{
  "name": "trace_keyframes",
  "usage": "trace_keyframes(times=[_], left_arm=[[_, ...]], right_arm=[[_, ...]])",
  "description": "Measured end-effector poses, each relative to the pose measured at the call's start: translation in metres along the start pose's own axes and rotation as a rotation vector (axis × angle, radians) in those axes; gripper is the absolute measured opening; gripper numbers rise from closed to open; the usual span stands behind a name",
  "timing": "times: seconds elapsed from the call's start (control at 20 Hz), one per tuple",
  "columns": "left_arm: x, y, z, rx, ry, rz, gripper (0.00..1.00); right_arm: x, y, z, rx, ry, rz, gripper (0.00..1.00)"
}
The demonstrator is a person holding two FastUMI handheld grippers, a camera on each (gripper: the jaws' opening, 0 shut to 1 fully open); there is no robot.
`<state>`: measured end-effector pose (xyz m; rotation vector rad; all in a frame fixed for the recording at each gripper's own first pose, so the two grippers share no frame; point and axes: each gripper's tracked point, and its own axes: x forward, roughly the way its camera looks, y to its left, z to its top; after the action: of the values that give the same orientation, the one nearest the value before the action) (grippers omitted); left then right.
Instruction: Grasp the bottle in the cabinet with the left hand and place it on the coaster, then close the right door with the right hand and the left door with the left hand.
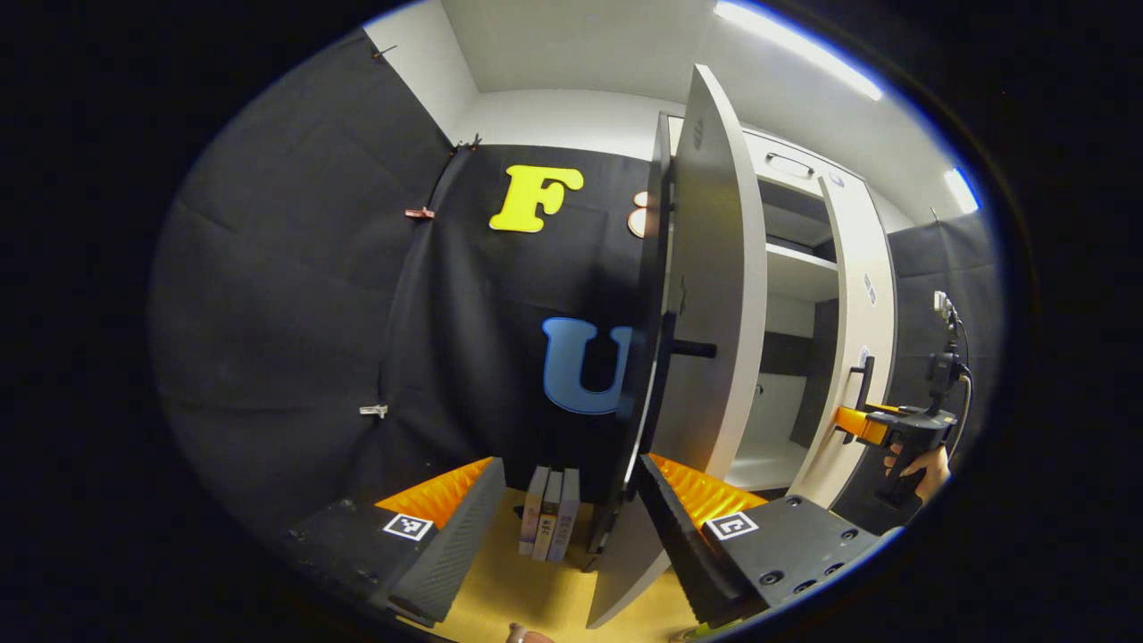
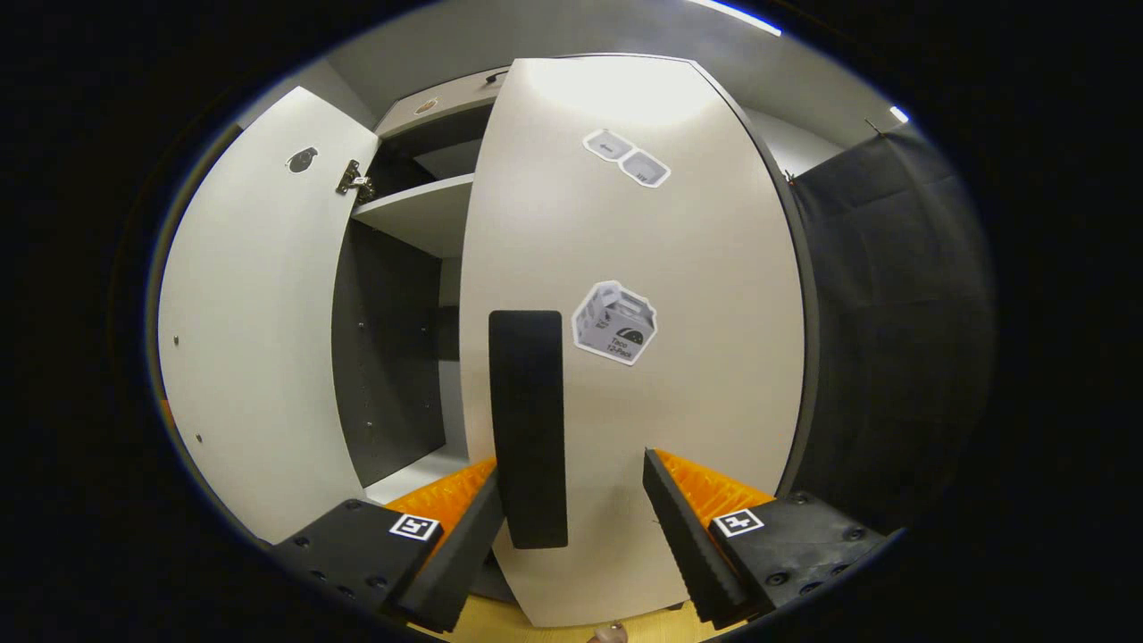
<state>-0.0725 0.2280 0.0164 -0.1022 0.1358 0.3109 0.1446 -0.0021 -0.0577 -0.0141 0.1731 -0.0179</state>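
while the right gripper (image 2: 571, 527), fingers spread and gripping nothing, is meeting the right door (image 2: 643, 357) with its handle (image 2: 529, 429) just above the left finger, a glancing push risks slipping off.

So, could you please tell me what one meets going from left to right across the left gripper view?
Black cloth wall → books → left door, edge-on → cabinet shelves → right door → right claw at its handle.

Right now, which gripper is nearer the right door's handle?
Right. The right gripper has the right door's handle between its open fingers; the left gripper sits open at the left door, away from it.
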Motion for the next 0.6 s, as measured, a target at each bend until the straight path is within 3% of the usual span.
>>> trace_keyframes(times=[0.25, 0.3, 0.35, 0.5, 0.6], left_arm=[[0.004, -0.013, 0.000, -0.003, 0.005, -0.043, 0.94], [0.004, -0.016, -0.001, 0.002, 0.009, -0.056, 0.89], [0.004, -0.020, 0.001, 0.020, 0.009, -0.070, 0.93], [0.008, -0.041, 0.000, 0.067, 0.016, -0.110, 0.92], [0.009, -0.059, -0.006, 0.040, 0.022, -0.151, 0.92]], right_arm=[[-0.054, -0.008, 0.002, -0.010, 0.013, 0.012, 0.98], [-0.060, -0.010, 0.004, -0.014, 0.011, 0.010, 0.98], [-0.063, -0.011, 0.006, -0.017, 0.007, 0.007, 0.98], [-0.075, -0.019, 0.008, -0.020, 0.005, -0.004, 0.98], [-0.082, -0.026, 0.010, -0.019, 0.003, -0.013, 0.98]])
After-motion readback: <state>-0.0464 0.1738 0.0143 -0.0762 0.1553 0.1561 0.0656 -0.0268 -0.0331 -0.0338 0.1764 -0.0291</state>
